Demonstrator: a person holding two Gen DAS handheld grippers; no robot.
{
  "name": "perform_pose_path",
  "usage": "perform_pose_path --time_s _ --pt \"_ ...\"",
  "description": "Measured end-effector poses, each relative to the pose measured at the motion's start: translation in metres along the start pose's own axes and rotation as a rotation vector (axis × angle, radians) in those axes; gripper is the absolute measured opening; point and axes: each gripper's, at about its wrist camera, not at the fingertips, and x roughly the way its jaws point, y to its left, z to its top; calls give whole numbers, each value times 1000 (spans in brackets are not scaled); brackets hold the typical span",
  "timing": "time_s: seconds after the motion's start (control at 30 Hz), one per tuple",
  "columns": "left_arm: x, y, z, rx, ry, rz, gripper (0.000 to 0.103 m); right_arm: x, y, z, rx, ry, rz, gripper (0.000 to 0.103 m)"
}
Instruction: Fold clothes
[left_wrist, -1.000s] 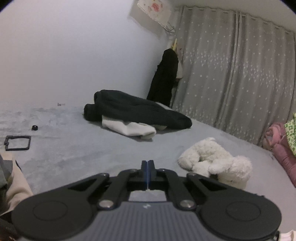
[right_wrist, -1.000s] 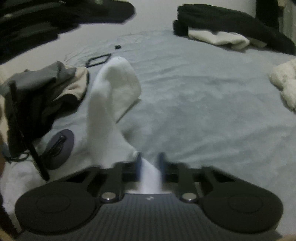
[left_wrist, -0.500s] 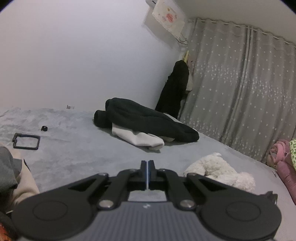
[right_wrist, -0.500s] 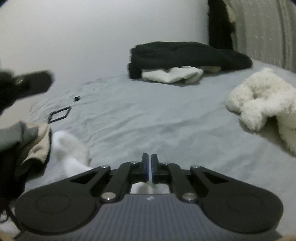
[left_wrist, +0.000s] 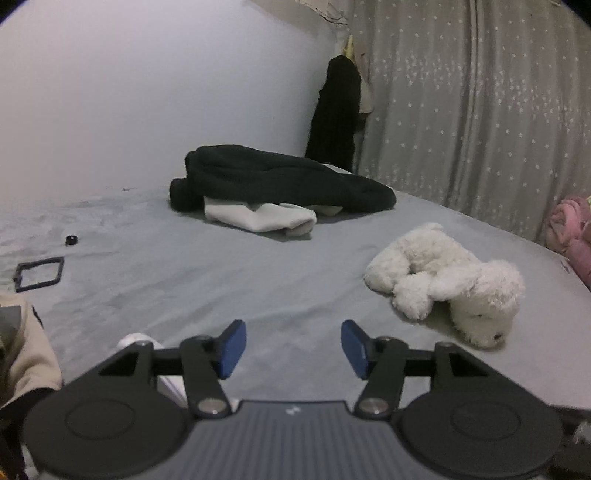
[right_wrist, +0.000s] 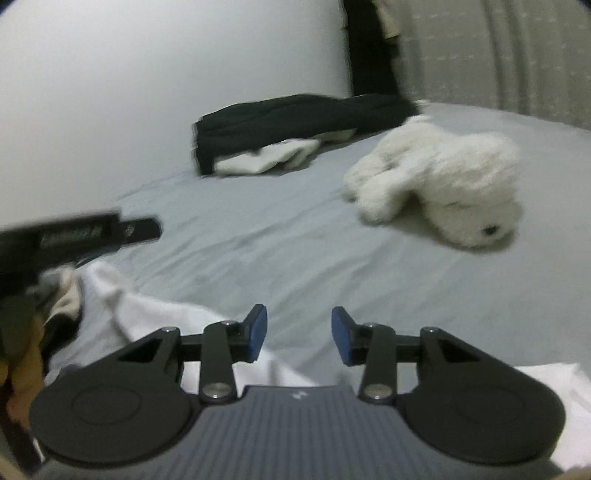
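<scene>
Right wrist view puts your white garment (right_wrist: 155, 317) under and behind the right gripper (right_wrist: 298, 335), spreading to its left, none of it between the pads. Ahead lies bare grey bedsheet (right_wrist: 280, 236) up to the plush toy (right_wrist: 443, 184) and the dark clothes pile (right_wrist: 295, 118). Both your grippers are opening on nothing, the left gripper (left_wrist: 293, 344) wider, over bare sheet
</scene>
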Motion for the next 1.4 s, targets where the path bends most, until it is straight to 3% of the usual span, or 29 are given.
perform_pose_path --time_s 0.1,0.33,0.53,0.83,0.97,1.13,1.23,1.3,1.4 --pt "-15 8 8 -22 -39 1 70 9 16 -2 -74 25 88 43" --pt "-43 47 23 -106 -97 54 71 44 70 8 -236 49 237 43" --pt "-61 81 28 -183 -133 103 71 73 106 25 -322 102 278 44" --pt "-82 131 28 -360 -219 87 71 100 152 54 -400 182 325 43" --pt "-87 147 26 -427 -253 53 71 112 153 65 -350 222 317 43" --pt "-82 157 24 -472 -249 36 71 127 126 83 -173 254 302 43" --pt "-76 158 24 -475 -236 27 71 138 117 75 -152 318 272 43" --pt "-75 158 23 -474 -232 23 71 140 123 60 -206 379 273 43" --pt "-73 160 22 -476 -227 21 71 125 141 36 -354 434 348 43"
